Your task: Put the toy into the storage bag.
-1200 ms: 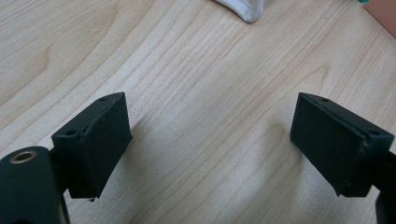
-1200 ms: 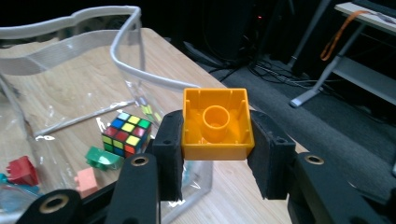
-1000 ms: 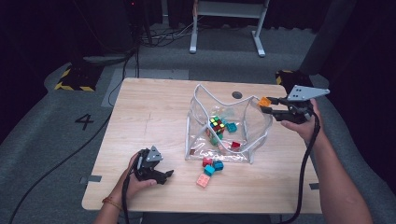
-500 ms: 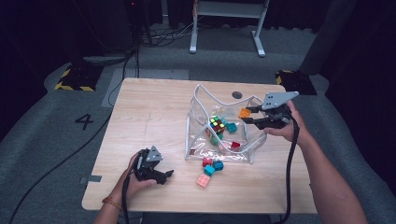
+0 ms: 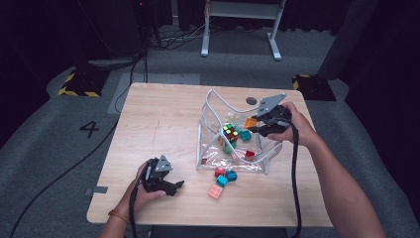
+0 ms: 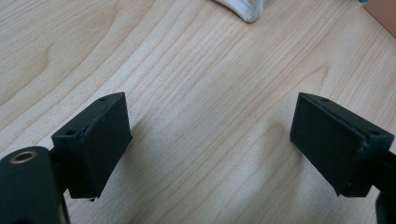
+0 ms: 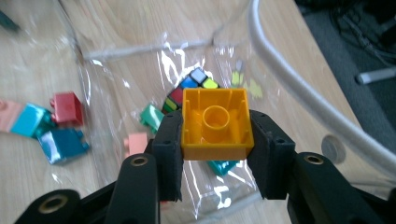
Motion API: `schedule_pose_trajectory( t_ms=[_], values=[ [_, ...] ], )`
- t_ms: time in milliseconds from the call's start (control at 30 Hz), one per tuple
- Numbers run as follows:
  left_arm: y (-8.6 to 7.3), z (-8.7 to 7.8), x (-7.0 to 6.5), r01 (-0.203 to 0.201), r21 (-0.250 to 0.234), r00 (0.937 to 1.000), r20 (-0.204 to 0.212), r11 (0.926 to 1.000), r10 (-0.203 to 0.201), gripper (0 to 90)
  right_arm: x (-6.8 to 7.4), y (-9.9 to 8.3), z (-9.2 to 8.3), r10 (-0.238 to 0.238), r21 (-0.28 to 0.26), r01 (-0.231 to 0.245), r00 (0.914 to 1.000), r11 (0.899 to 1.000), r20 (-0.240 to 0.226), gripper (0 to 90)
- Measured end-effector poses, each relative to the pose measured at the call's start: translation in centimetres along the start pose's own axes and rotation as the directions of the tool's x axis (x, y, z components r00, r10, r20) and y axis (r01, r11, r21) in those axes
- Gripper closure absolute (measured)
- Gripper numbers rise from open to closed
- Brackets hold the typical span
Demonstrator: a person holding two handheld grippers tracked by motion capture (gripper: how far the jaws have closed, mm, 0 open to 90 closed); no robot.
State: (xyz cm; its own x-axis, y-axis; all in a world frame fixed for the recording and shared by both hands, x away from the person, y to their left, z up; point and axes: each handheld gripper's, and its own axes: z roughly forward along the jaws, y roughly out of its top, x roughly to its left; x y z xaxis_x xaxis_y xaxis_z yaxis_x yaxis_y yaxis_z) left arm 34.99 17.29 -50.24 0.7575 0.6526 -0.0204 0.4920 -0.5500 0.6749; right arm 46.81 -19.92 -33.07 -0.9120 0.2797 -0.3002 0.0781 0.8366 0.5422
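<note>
A clear plastic bag with white piping stands open on the wooden table. My right gripper hovers over its right side, shut on an orange block. In the right gripper view the orange block sits hollow side up between my right gripper's pads. Below it lie a Rubik's cube and a green block in the bag. My left gripper rests on the table at the front left, and my left gripper is open over bare wood.
Red, teal and salmon blocks lie on the table just in front of the bag. More teal and red blocks sit inside it. A round grommet is behind the bag.
My right gripper has carried the orange block leftward, from beside the bag's right edge to over its opening. The left gripper has stayed put.
</note>
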Motion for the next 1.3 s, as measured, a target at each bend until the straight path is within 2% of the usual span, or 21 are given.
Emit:
schedule_pose_trajectory(
  t_ms=[100, 133, 200, 300, 367, 567, 633, 700, 800, 867, 900, 967, 1000, 1067, 1200, 1267, 1300],
  values=[
    [0.0, 0.0, 0.0, 0.0, 0.0, 1.0, 0.0, 1.0, 0.0, 12.3, -0.1, 0.3, 0.6, -0.002, 0.064, 0.002, 1.0, 0.998, 0.007, 59.1],
    [0.0, 0.0, 0.0, 0.0, -0.001, 1.0, 0.0, 1.0, 0.0, 12.3, -0.2, 0.4, 0.8, -0.012, 0.073, 0.011, 0.9998, 0.997, 0.015, 59.1],
    [0.0, 0.0, 0.0, 0.0, 0.0, 1.0, 0.0, 1.0, 0.0, 12.4, -0.3, 0.6, 1.0, -0.005, 0.105, 0.006, 1.0, 0.994, -0.005, 59.1],
    [0.0, 0.0, 0.0, 0.0, 0.0, 1.0, 0.0, 1.0, 0.0, 12.4, -0.8, 0.7, 1.4, 0.001, 0.133, 0.0, 1.0, 0.991, -0.006, 59.0],
    [0.0, 0.0, 0.0, 0.0, 0.0, 1.0, 0.0, 1.0, 0.0, 12.4, -1.0, 0.6, 1.5, 0.009, 0.17, -0.009, 1.0, 0.985, 0.005, 59.0],
    [0.0, 0.0, 0.0, 0.0, 0.0, 1.0, 0.0, 1.0, 0.0, 12.4, -1.4, -0.1, 1.8, 0.029, 0.286, -0.023, 0.9995, 0.958, -0.015, 59.0],
    [0.0, 0.0, 0.0, 0.0, 0.0, 1.0, 0.0, 1.0, 0.0, 12.4, -1.5, -0.5, 1.6, 0.038, 0.32, -0.035, 0.9993, 0.947, -0.004, 59.0],
    [0.0, 0.0, 0.0, -0.001, 0.0, 1.0, 0.0, 1.0, 0.001, 12.4, -1.7, -0.9, 1.3, 0.041, 0.365, -0.046, 0.9989, 0.93, 0.023, 59.0],
    [0.0, 0.0, 0.0, 0.0, 0.0, 1.0, 0.0, 1.0, 0.0, 12.4, -1.9, -1.6, 0.9, 0.056, 0.369, -0.06, 0.9982, 0.927, 0.022, 58.9],
    [0.0, 0.0, 0.0, 0.0, 0.0, 1.0, 0.0, 1.0, 0.0, 12.4, -1.9, -1.9, 0.7, 0.051, 0.38, -0.062, 0.9979, 0.923, 0.04, 58.9],
    [0.0, 0.0, 0.0, 0.0, 0.0, 1.0, 0.0, 1.0, 0.0, 12.4, -1.9, -2.0, 0.6, 0.048, 0.38, -0.062, 0.9978, 0.923, 0.045, 58.6],
    [0.0, 0.0, 0.0, 0.001, 0.0, 1.0, 0.003, 1.0, -0.001, 12.3, -1.8, -2.0, 0.3, 0.069, 0.358, -0.085, 0.996, 0.93, 0.057, 56.7],
    [0.0, 0.0, 0.0, 0.002, -0.001, 1.0, 0.004, 1.0, -0.002, 12.3, -1.9, -2.1, 0.2, 0.068, 0.332, -0.082, 0.9962, 0.94, 0.054, 55.7],
    [0.0, 0.0, 0.0, 0.0, 0.001, 1.0, 0.004, 1.0, 0.0, 12.3, -1.9, -2.2, 0.0, 0.079, 0.308, -0.091, 0.9956, 0.947, 0.05, 53.5],
    [0.0, 0.0, 0.0, -0.001, 0.0, 1.0, 0.003, 1.0, 0.001, 12.3, -1.8, -2.5, -0.6, 0.115, 0.204, -0.119, 0.9929, 0.972, 0.031, 50.7],
    [0.0, 0.0, 0.0, 0.0, 0.0, 1.0, 0.004, 1.0, 0.0, 12.4, -1.6, -2.7, -1.1, 0.145, 0.143, -0.146, 0.9892, 0.979, 0.022, 48.9],
    [0.0, 0.0, 0.0, 0.001, -0.001, 1.0, 0.003, 1.0, -0.001, 12.4, -1.5, -2.9, -1.3, 0.131, 0.115, -0.133, 0.9911, 0.984, 0.023, 47.4]
  ],
)
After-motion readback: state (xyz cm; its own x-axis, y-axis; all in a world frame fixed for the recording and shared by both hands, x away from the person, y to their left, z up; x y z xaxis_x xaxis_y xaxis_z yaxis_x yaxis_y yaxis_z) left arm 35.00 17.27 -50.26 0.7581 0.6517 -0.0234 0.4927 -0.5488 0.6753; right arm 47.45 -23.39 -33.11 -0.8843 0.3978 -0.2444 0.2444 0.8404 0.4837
